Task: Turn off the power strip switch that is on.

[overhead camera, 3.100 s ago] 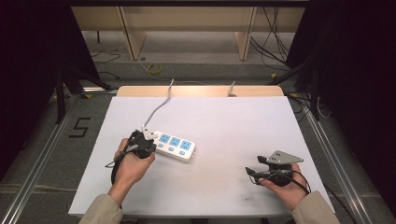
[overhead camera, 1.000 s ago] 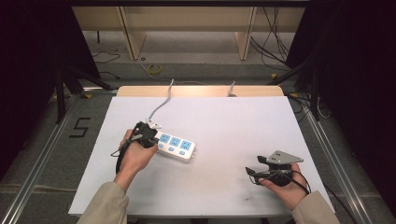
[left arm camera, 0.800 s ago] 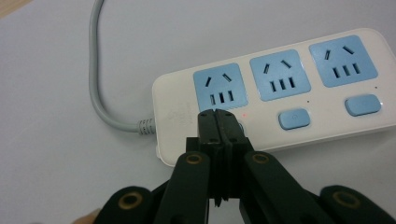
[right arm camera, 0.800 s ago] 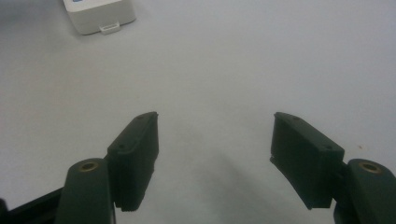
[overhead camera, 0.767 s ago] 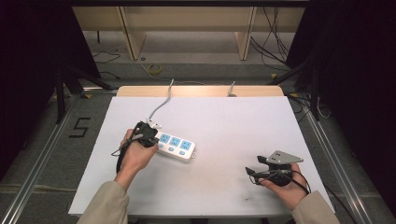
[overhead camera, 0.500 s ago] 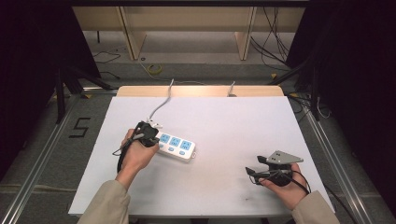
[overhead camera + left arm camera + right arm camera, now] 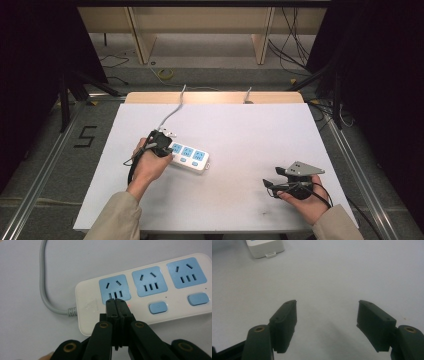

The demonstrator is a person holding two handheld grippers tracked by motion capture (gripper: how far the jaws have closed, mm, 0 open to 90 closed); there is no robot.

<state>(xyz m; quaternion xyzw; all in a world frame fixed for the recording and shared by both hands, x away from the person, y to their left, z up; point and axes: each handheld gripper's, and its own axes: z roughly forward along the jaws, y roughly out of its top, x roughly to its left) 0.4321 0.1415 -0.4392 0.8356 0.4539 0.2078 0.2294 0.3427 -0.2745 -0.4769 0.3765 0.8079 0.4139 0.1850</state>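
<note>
Left tongs [image 7: 116, 300] reach the power strip [image 7: 160, 290].
Moved up from beside it, pinched together on its first switch; right tongs [image 7: 325, 315] gape wide, idle.

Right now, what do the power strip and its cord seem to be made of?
The power strip looks like smooth, hard white plastic with a slight sheen and matte light-blue socket faces and buttons. Its cord seems to be flexible grey rubber or vinyl: it bends in a soft curve and ends in a ribbed sleeve.

white table [image 7: 240, 125] bears a power strip [image 7: 187, 156], seemingly nothing else.
</note>
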